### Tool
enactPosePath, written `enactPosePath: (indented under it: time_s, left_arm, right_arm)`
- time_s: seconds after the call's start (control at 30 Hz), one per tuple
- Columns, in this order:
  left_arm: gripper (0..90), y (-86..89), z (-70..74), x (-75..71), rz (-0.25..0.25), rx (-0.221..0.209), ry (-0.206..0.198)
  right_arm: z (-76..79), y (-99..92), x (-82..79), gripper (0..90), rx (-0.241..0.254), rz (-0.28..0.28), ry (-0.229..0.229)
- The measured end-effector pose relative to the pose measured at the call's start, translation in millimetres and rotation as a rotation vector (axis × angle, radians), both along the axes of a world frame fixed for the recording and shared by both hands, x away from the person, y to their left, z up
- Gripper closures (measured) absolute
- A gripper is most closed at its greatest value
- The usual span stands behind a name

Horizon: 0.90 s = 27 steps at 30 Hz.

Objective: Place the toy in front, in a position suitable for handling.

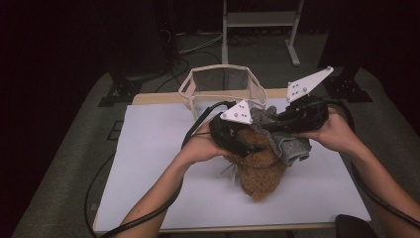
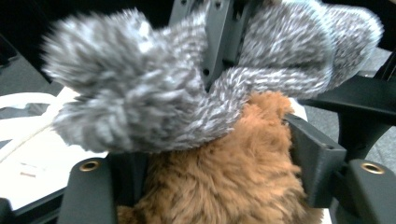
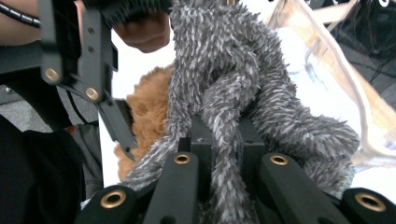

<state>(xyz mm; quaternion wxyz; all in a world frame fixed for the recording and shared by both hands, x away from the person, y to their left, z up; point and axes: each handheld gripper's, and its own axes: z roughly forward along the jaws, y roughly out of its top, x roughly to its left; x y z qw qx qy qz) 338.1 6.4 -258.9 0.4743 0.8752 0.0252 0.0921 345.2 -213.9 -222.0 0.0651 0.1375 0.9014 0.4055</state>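
Observation:
A grey fuzzy knit cloth [image 1: 293, 145] and a brown fluffy cloth [image 1: 260, 173] are bunched together over the white mat [image 1: 158, 163]. The brown one's lower end rests on the mat. My right gripper [image 1: 271, 124] comes in from the right and is shut on the grey cloth [image 3: 224, 70], with a strand pinched between its jaws [image 3: 224, 149]. My left gripper [image 1: 251, 146] comes from the left with its jaws set wide. The brown cloth [image 2: 224, 177] fills the gap between them [image 2: 210, 158] under the draped grey cloth [image 2: 140, 93].
A white mesh basket [image 1: 223, 69] stands open at the table's far edge, just behind both grippers. Bare mat lies to the left, right and front. A metal stand [image 1: 257, 20] is on the floor beyond the table, and cables trail off the near edge.

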Motion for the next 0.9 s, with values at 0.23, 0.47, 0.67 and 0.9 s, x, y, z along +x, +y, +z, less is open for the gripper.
enactPosePath:
  time_s: [0.23,0.47,0.67,0.9]
  left_arm:
    - [22.0,11.6,6.2,-4.0,0.006,-0.021,-0.012]
    - [19.3,35.7,4.0,-5.5,0.038,-0.055,-0.002]
    - [13.0,43.5,-10.1,3.2,0.059,-0.034,0.066]
    - [8.9,30.3,-21.2,9.4,-0.016,-0.056,0.142]
  right_arm:
    - [-6.4,-7.6,-0.5,81.0,0.004,-0.008,0.014]
    - [-9.7,-9.9,-3.3,81.0,0.026,-0.002,0.016]
    - [-10.7,-18.1,-5.8,81.0,0.029,-0.002,0.020]
    - [-13.3,-21.6,-9.5,80.9,0.044,0.023,0.024]
